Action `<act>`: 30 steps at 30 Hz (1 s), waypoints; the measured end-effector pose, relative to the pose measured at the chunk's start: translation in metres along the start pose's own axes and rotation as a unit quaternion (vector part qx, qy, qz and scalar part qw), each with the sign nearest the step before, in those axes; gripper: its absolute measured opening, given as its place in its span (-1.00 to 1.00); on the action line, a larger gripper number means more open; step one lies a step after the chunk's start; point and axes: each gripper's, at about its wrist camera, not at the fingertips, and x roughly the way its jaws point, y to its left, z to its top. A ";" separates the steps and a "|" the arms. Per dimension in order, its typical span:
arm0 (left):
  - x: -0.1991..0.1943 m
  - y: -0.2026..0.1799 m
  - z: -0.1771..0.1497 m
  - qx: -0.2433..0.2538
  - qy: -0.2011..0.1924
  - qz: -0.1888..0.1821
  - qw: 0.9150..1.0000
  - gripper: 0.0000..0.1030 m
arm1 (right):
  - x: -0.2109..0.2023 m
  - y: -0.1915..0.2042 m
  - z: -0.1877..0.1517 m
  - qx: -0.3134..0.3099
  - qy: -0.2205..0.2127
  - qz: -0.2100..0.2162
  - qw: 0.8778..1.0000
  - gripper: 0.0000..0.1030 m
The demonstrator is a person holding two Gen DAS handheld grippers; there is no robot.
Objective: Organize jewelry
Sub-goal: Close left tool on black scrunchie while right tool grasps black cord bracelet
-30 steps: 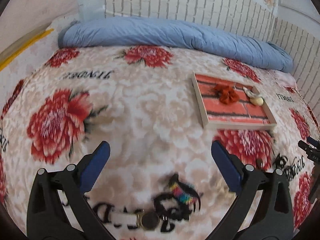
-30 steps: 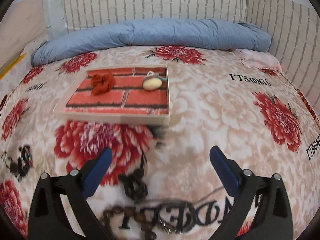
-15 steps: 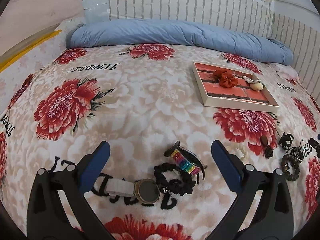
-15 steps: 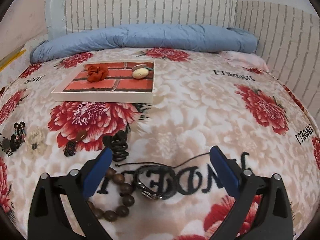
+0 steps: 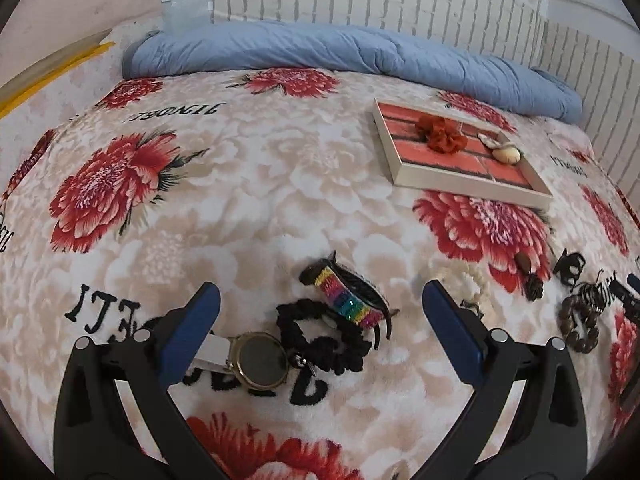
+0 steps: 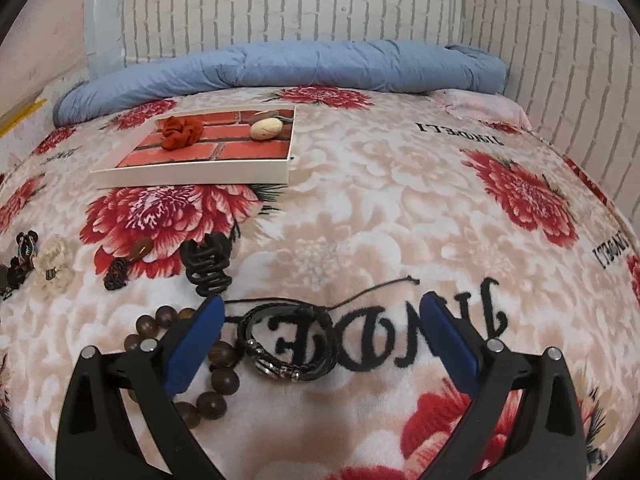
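My left gripper point(image 5: 320, 300) is open and empty above a round watch point(image 5: 260, 360), a black scrunchie point(image 5: 320, 340) and a rainbow hair clip point(image 5: 348, 300) on the floral blanket. My right gripper point(image 6: 320, 312) is open and empty over a black braided bracelet point(image 6: 288, 344); a brown bead bracelet point(image 6: 200, 360) lies under its left finger. A brick-patterned tray point(image 5: 404, 168) point(image 6: 192, 172) farther back holds a red scrunchie point(image 5: 440, 134) point(image 6: 182, 132) and a cream shell-like piece point(image 5: 506, 154) point(image 6: 266, 128).
A black claw clip point(image 6: 206, 260), a cream flower piece point(image 6: 52, 264) and a small brown clip point(image 6: 120, 268) lie between the grippers. A rolled blue duvet point(image 6: 280, 68) lines the brick-papered wall behind the bed.
Both grippers have drawn back and lowered toward the blanket; the jewelry near each now sits between the open fingers. Nothing was picked up.
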 end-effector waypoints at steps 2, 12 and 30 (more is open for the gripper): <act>0.005 -0.002 -0.003 0.001 0.008 -0.006 1.000 0.90 | -0.001 -0.002 -0.002 -0.001 0.000 -0.003 1.000 0.86; 0.025 -0.010 -0.031 0.035 0.025 -0.008 0.999 0.84 | 0.010 -0.010 -0.016 0.012 0.017 -0.019 1.000 0.86; 0.041 -0.027 -0.047 0.084 0.034 -0.029 0.995 0.00 | 0.022 -0.012 -0.023 0.019 0.044 -0.011 0.999 0.73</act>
